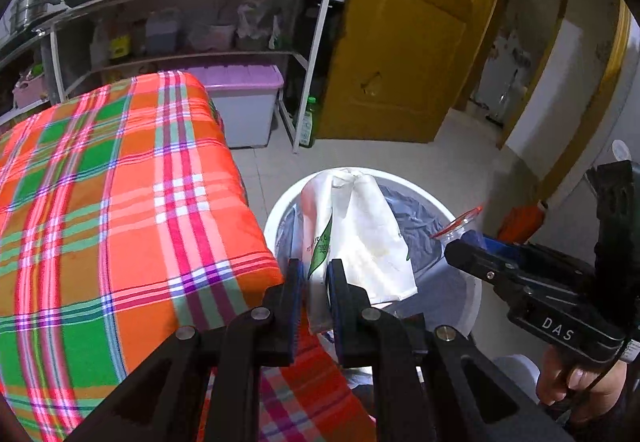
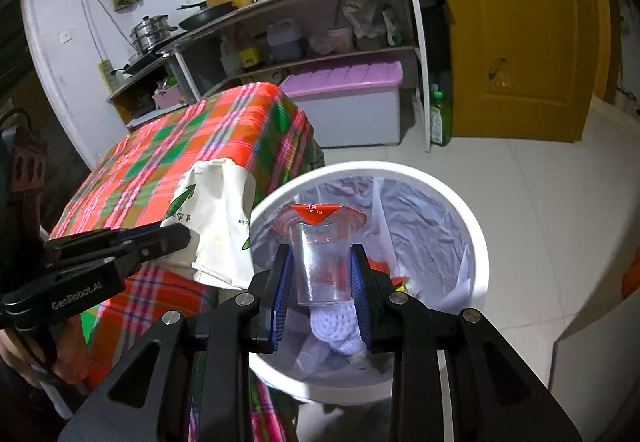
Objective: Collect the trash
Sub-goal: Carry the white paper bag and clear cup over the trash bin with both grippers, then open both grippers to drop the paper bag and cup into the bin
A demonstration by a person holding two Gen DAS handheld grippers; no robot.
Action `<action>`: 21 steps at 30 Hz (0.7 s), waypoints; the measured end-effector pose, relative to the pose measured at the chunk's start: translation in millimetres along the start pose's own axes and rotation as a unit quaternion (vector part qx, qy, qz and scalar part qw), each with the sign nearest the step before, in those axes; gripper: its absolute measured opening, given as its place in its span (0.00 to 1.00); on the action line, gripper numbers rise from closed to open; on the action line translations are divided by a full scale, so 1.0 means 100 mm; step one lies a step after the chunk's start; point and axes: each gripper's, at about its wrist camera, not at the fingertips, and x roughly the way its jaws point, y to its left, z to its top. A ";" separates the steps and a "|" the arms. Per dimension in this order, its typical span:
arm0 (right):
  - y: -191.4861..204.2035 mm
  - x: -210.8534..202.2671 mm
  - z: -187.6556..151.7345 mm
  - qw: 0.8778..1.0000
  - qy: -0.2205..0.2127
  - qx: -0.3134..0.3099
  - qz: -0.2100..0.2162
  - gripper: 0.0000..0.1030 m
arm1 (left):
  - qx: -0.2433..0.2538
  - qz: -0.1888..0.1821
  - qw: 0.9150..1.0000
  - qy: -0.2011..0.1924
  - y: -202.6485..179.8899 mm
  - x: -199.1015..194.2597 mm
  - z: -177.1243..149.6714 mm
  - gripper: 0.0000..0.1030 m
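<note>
We hold two pieces of trash over the white bin [image 2: 476, 238]: our left gripper [image 1: 316, 274] has its jaws pinched on a white paper bag [image 1: 360, 230] at the bin's rim beside the plaid-covered counter [image 1: 120, 182], and our right gripper [image 2: 320, 282] has its jaws closed on a clear plastic cup [image 2: 318, 266] above the liner. To drop cleanly, we bring the bag fully inside the rim first (it looks light and may drift), then part each pair of jaws.
</note>
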 end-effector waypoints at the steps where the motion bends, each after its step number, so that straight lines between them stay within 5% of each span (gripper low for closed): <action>1: -0.01 0.02 -0.01 1.000 0.003 0.001 0.000 0.29 | 0.001 0.000 1.000 0.002 -0.01 0.02 0.00 0.13; 11: -0.15 0.19 -0.07 0.999 0.026 0.019 -0.014 0.30 | 0.005 0.002 1.000 0.022 -0.05 0.21 -0.02 0.13; 14: -0.16 0.18 -0.08 0.999 0.024 0.019 -0.015 0.43 | 0.003 -0.003 1.000 0.026 -0.06 0.23 -0.02 0.16; 21: -0.11 0.14 -0.08 1.000 0.018 0.011 -0.014 0.43 | 0.003 -0.001 1.000 0.017 -0.07 0.19 -0.03 0.22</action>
